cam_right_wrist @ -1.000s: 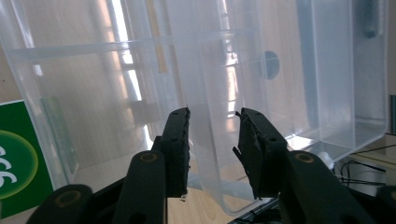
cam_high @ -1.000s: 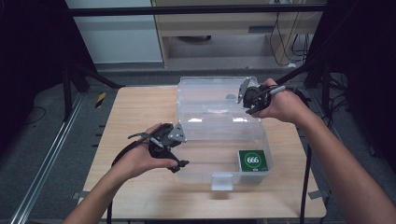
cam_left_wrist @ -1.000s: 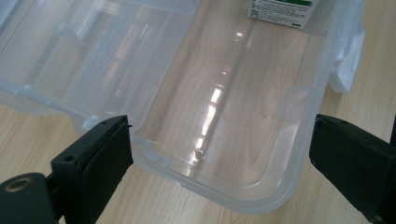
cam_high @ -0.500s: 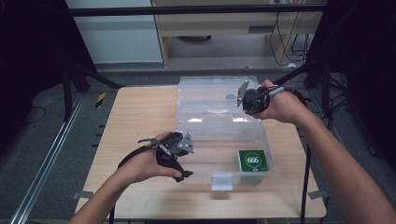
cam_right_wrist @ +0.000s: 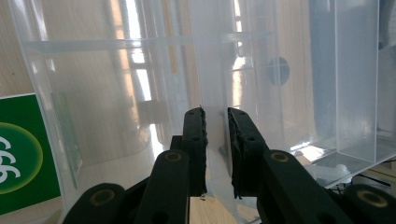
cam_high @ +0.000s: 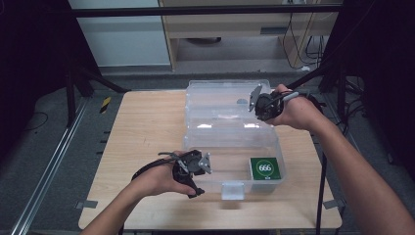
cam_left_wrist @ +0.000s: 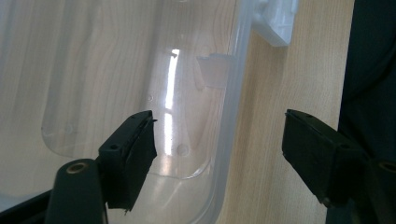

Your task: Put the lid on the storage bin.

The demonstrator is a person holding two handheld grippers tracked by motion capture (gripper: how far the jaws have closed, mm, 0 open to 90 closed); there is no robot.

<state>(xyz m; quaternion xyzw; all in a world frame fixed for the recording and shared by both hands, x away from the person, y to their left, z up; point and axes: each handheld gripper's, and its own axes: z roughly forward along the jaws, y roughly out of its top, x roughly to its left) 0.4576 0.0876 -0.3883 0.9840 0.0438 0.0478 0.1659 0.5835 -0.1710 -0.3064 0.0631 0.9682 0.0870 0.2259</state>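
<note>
Clear plastic box [cam_high: 230, 147], lid [cam_high: 227, 100] raised, on wooden surface [cam_high: 147, 127]; 1 green card [cam_high: 265, 168] in its near right corner. Right tool [cam_high: 258, 104]: jaws clamped on the lid's edge. Left tool [cam_high: 198, 164]: jaws apart, just closing, straddling the box's near wall, pads not touching.

The left gripper [cam_high: 199, 164] came down and slid toward the person's right, from over the bare worktop [cam_high: 142, 137] to the near left corner of the clear plastic box [cam_high: 234, 152]. Its jaws had just been closing partway, now straddling the box's front wall without pressing it.
</note>
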